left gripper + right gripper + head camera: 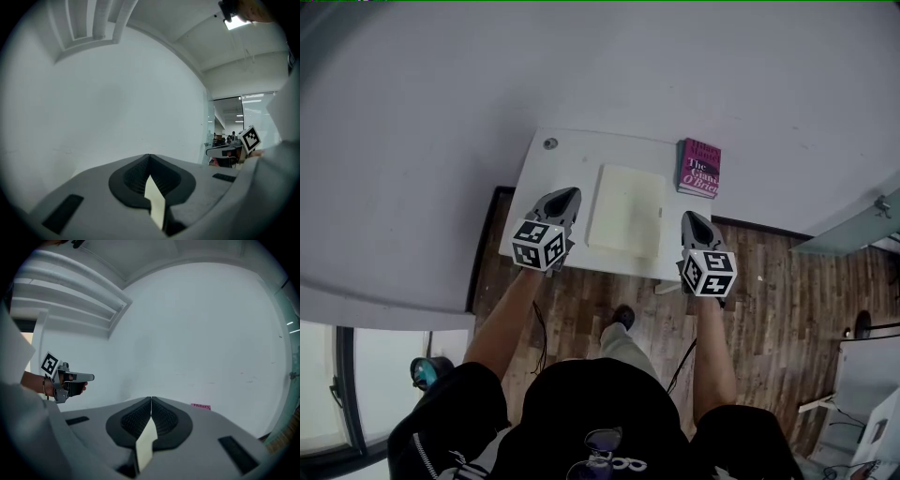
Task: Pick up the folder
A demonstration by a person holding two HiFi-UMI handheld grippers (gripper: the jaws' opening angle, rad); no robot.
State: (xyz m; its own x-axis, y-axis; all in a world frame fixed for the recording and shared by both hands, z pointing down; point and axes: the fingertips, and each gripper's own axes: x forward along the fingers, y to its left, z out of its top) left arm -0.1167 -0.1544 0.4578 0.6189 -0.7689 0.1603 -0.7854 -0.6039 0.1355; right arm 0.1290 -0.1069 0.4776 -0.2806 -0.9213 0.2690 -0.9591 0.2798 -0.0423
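1. Our left gripper (570, 195) is pinched fully together. In the left gripper view the two jaw tips meet in one seam (149, 155) and grip nothing from the table. A pale cream strip (154, 201) sits in the slot behind the tips; we cannot tell what it is. This gripper's marker cube (537, 244) rides at its rear, and it faces a bare white wall (117, 103).
2. The folder (625, 209), cream and closed, lies flat on the white table (562, 155). In the head view it sits between our two grippers: to the right of the left one and to the left of the right one. Neither touches it, and neither gripper view shows it.
3. Our right gripper (689, 217) is closed the same way, with its tips together (151, 398) and empty. A similar pale strip (145, 444) shows in the slot behind them, and its marker cube (710, 272) sits behind.
4. A pink book (700, 169) lies on the table's far corner, ahead of the right gripper's tips and slightly to their right. In the right gripper view the book's edge (201, 406) peeks just over the jaw body.
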